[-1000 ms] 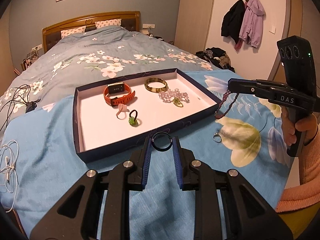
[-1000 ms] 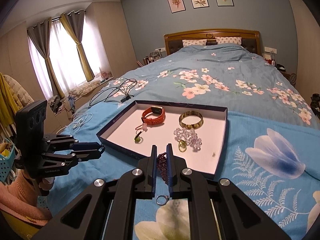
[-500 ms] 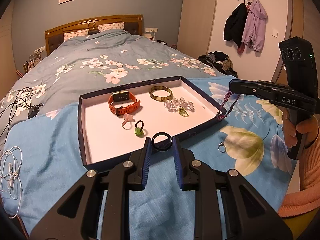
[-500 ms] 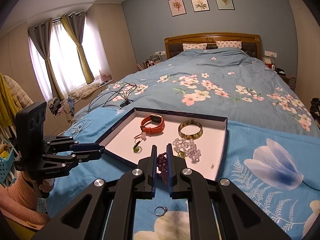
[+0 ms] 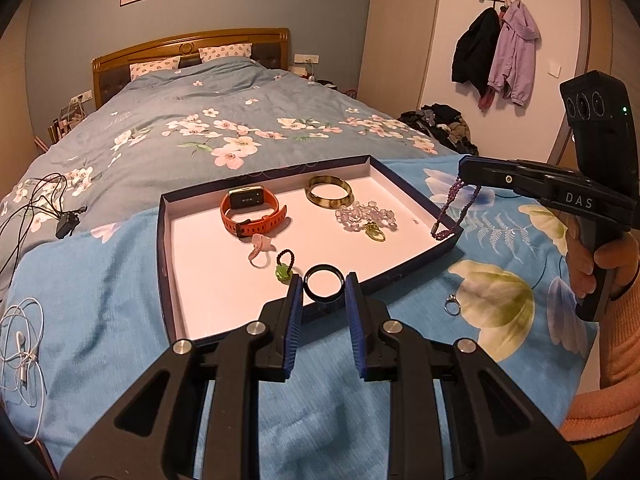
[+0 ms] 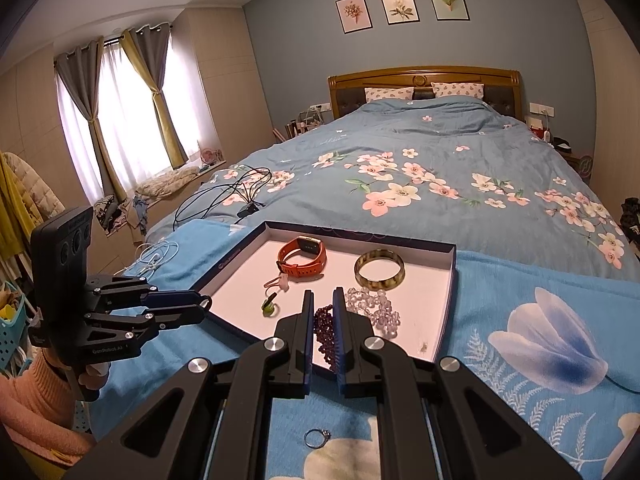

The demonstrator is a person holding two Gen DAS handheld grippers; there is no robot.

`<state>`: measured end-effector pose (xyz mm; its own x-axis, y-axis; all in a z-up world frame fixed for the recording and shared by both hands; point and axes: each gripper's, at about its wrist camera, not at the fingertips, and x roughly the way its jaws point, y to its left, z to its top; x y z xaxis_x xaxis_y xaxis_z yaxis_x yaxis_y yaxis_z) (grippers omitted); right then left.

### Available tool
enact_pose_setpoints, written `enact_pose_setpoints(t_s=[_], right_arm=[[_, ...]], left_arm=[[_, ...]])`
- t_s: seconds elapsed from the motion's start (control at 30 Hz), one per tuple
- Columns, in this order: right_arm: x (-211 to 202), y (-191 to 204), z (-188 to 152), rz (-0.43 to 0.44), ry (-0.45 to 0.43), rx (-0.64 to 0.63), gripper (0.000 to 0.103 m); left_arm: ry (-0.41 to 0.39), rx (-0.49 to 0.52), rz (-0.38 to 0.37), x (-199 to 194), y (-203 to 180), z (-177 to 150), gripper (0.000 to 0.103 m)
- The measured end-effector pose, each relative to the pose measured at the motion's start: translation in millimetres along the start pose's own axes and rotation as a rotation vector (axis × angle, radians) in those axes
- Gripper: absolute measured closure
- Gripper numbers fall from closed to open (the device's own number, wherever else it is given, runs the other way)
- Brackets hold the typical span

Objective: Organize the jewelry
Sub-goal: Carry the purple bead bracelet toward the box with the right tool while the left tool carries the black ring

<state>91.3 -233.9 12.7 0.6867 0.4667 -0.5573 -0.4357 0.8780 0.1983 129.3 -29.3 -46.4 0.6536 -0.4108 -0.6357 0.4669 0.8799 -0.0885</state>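
A: Jewelry is nearly sorted. Both tools have come closer to the tray (image 5: 416,204).

B: Yes. My left tool (image 5: 323,289) pinches the black ring (image 5: 323,285) over its near edge; my right tool (image 6: 322,305) grips the purple beads (image 6: 325,330) above it.

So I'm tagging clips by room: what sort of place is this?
A home bedroom, most likely. A made bed with a wooden headboard fills the room, jackets hang from wall hooks, and curtains frame a window. The jewelry tray sits on the bed itself.

left claw (image 5: 323,286) clamped, right claw (image 6: 322,304) clamped
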Motion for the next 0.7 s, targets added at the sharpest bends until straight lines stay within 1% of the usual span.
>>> enact_pose_setpoints(t_s=[0.7], right_arm=[[18.9,-9.8,3.6,-0.002,0.020,0.021,0.095]], left_arm=[[0.018,-0.011,0.019,18.2,9.4,7.5,0.081]])
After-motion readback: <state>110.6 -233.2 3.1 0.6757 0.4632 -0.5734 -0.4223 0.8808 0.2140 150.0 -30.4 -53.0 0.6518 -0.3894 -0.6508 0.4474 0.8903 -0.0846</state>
